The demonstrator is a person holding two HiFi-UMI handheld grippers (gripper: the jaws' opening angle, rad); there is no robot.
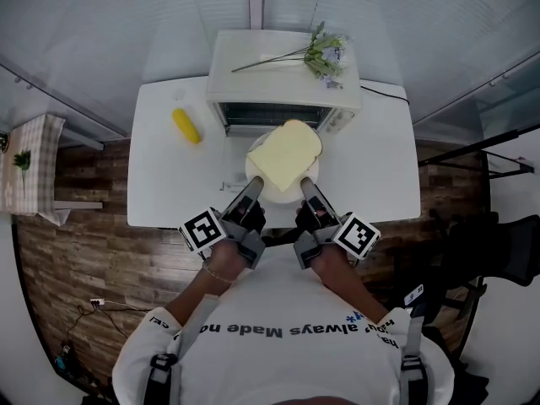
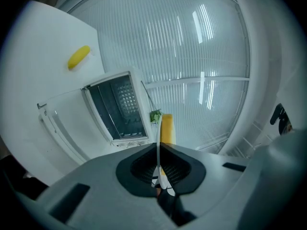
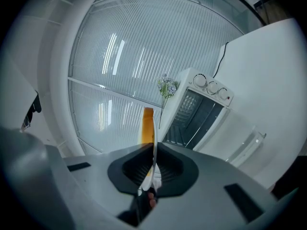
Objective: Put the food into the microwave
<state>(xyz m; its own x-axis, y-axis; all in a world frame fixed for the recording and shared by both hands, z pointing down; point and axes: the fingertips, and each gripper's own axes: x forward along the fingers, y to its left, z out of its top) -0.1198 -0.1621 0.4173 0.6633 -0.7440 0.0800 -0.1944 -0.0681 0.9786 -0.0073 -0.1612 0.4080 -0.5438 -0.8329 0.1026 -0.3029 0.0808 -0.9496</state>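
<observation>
A white plate [image 1: 287,189] carries a pale yellow slice of bread [image 1: 285,153]. It hangs in front of the open mouth of the white microwave [image 1: 283,74]. My left gripper [image 1: 251,196] is shut on the plate's near left rim and my right gripper [image 1: 309,196] on its near right rim. In the left gripper view the plate [image 2: 158,143] shows edge-on between the jaws of the left gripper [image 2: 158,166], with the bread [image 2: 167,128] above it and the microwave [image 2: 117,107] beyond. The right gripper view shows the same: plate [image 3: 154,145], right gripper [image 3: 152,170], bread [image 3: 147,126], microwave [image 3: 199,110].
A yellow corn cob [image 1: 186,126] lies on the white table [image 1: 169,184] left of the microwave. Its glass door [image 2: 60,128] hangs folded down in front. Flowers [image 1: 325,55] lie on the microwave's top. A cable [image 1: 384,92] runs off to the right.
</observation>
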